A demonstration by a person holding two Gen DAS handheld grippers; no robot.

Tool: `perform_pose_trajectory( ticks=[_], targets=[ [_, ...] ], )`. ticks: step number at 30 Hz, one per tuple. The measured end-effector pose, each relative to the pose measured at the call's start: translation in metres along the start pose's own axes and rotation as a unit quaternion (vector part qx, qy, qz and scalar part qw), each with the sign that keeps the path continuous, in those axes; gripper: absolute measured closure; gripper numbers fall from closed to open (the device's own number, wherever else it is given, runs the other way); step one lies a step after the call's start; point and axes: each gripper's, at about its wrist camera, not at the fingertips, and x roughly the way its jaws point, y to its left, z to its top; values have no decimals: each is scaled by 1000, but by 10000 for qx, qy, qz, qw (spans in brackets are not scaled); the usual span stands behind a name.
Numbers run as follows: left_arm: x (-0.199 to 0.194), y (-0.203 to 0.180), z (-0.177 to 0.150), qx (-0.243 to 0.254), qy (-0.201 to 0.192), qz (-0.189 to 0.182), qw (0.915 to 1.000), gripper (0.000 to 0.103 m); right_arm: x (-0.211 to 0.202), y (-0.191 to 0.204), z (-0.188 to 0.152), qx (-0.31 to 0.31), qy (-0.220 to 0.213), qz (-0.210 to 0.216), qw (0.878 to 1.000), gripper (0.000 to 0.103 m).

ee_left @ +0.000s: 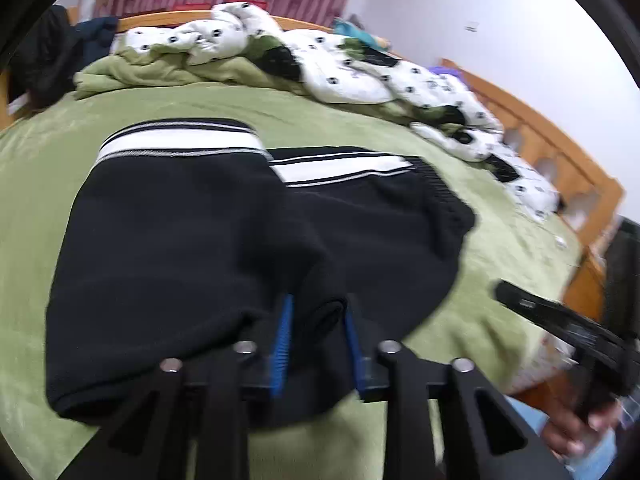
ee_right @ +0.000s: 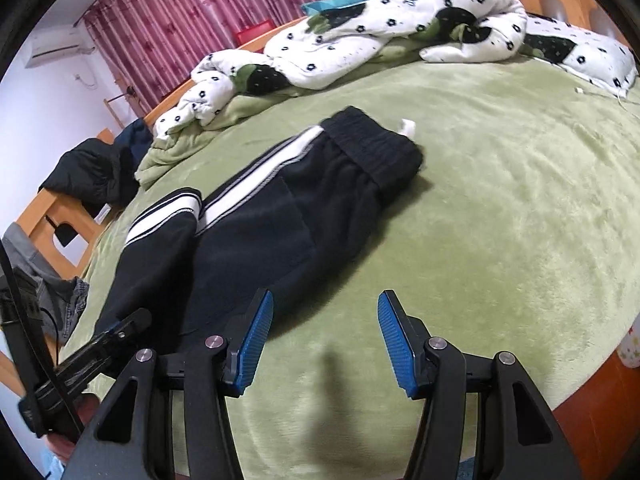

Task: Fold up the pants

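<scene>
Black pants [ee_left: 180, 240] with white side stripes lie folded on the green blanket [ee_left: 48, 168], one leg end laid back over the upper part. My left gripper [ee_left: 318, 308] is at the near edge of the pants. Its blue pads [ee_left: 282, 344] stand a little apart with a fold of black cloth between them, not pressed. In the right wrist view the pants [ee_right: 280, 220] lie ahead and to the left, waistband at the far end. My right gripper [ee_right: 326, 296] hovers open over bare blanket [ee_right: 500, 220] beside the pants and holds nothing.
A crumpled white quilt with black flowers [ee_right: 360, 36] lies along the far side of the bed. The wooden bed frame [ee_left: 568, 168] rims it. A dark jacket [ee_right: 92, 176] hangs over the frame at the left, with jeans [ee_right: 52, 292] below. A person's hand [ee_left: 576, 428] holds the right gripper.
</scene>
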Motion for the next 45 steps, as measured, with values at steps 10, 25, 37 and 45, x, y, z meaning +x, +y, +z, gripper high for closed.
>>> perform_pose_trajectory(
  ticks=[10, 25, 37, 45],
  targets=[
    [-78, 61, -32, 3, -380, 1057, 9937, 44, 29, 68, -10, -651, 393, 400, 9963, 48],
    [-71, 127, -52, -855, 188, 1299, 9877, 44, 18, 145, 4, -1401, 431, 47, 9892, 51],
    [-88, 154, -52, -1388, -89, 1021, 9850, 44, 35, 165, 32, -1374, 546, 235, 9887, 51],
    [-70, 151, -64, -1187, 100, 754, 9900, 44, 87, 154, 8, -1172, 1163, 115, 9862, 51]
  ],
)
